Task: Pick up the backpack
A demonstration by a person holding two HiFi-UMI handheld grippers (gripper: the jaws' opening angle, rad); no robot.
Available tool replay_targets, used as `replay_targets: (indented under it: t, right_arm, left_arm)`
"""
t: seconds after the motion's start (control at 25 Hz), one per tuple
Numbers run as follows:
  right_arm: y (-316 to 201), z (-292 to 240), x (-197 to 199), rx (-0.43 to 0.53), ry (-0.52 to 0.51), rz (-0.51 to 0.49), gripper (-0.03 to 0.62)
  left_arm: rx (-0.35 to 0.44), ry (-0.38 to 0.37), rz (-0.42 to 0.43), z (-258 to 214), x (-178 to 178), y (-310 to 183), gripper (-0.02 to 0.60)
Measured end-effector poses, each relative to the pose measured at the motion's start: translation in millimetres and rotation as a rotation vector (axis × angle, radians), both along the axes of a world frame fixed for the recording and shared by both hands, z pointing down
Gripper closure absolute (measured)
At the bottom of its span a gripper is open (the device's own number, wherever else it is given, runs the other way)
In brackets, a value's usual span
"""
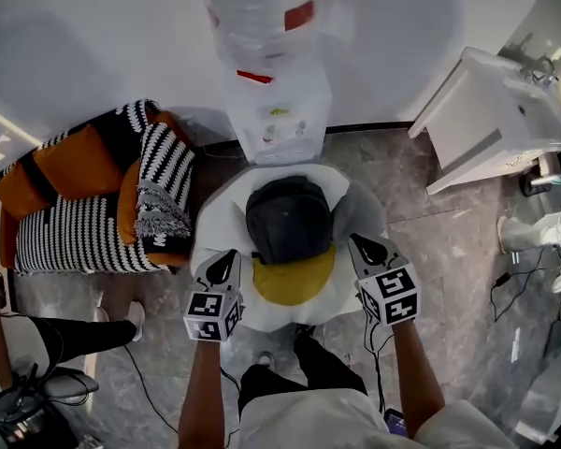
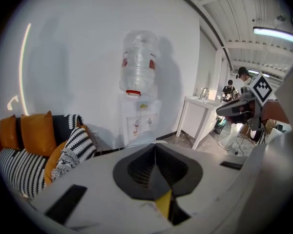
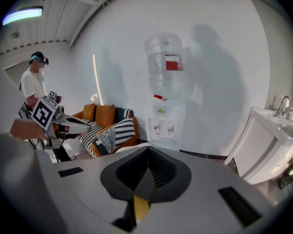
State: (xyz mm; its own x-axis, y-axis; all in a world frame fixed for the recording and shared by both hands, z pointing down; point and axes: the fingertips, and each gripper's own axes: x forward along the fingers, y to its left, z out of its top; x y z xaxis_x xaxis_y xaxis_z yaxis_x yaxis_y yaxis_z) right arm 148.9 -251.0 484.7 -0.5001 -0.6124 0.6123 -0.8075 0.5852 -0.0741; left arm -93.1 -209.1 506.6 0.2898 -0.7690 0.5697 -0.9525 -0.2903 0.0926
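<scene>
A black backpack [image 1: 290, 218] lies on a white round seat [image 1: 220, 218], above a yellow cushion [image 1: 294, 281]. My left gripper [image 1: 226, 262] hovers just left of the backpack's near end with its jaws together and nothing between them. My right gripper [image 1: 365, 248] is level with it on the backpack's right side, also shut and empty. Neither touches the backpack. In the left gripper view my left gripper [image 2: 155, 147] points over the seat toward the wall; in the right gripper view my right gripper [image 3: 147, 150] does the same. The gripper bodies hide the backpack in both of these views.
A water dispenser [image 1: 279, 110] stands against the wall right behind the seat. A sofa [image 1: 84, 204] with orange and striped cushions is to the left, a white sink cabinet [image 1: 496, 120] to the right. Another person's leg [image 1: 70, 335] is at lower left. Cables [image 1: 519, 283] lie on the floor.
</scene>
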Motion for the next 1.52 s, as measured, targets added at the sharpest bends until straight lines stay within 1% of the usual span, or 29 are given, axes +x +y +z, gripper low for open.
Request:
replay_targets:
  t: [0.2, 0.24, 0.32, 0.48, 0.68, 0.8, 0.88, 0.96, 1.04, 1.32, 1.52]
  right_arm:
    - [-10.8, 18.7, -5.0, -0.015, 0.011, -0.029, 0.594]
    - [-12.1, 21.3, -6.4, -0.019, 0.013, -0.028, 0.569]
    - [-15.5, 25.4, -9.8, -0.021, 0.022, -0.025, 0.566]
    - [-16.0, 32.7, -14.5, -0.028, 0.035, -0.004, 0.565]
    - [-15.9, 52.5, -20.8, -0.054, 0.047, 0.017, 0.545]
    - [-18.5, 68.5, -25.0, -0.072, 0.044, 0.037, 0.545]
    - [-22.7, 78.6, -28.2, -0.083, 0.042, 0.049, 0.531]
    - [-27.8, 88.7, -31.8, -0.095, 0.041, 0.058, 0.531]
    - [-33.4, 98.6, -34.4, -0.103, 0.044, 0.063, 0.514]
    - [-54.9, 133.4, -38.7, -0.112, 0.026, 0.108, 0.513]
    - [-56.4, 170.7, -34.8, -0.143, 0.072, 0.101, 0.513]
  left_arm:
    - [-0.011, -0.001, -0.010, 15.9, -4.6, -6.1, 0.554]
    - [-0.015, 0.000, -0.009, 18.7, -6.2, -6.2, 0.554]
    - [-0.023, 0.003, -0.008, 24.0, -10.1, -7.4, 0.552]
    - [-0.050, 0.019, 0.013, 36.8, -15.2, -8.3, 0.530]
    - [-0.062, 0.025, 0.035, 53.4, -22.6, -19.6, 0.506]
    - [-0.080, 0.030, 0.038, 69.2, -27.6, -24.8, 0.503]
    - [-0.088, 0.037, 0.039, 78.9, -30.6, -29.4, 0.499]
    - [-0.096, 0.042, 0.036, 88.1, -33.6, -33.6, 0.497]
    - [-0.101, 0.043, 0.032, 96.6, -35.2, -37.8, 0.497]
    - [-0.118, 0.054, 0.050, 127.1, -32.1, -54.3, 0.491]
    - [-0.142, 0.046, 0.079, 155.0, -28.3, -58.2, 0.491]
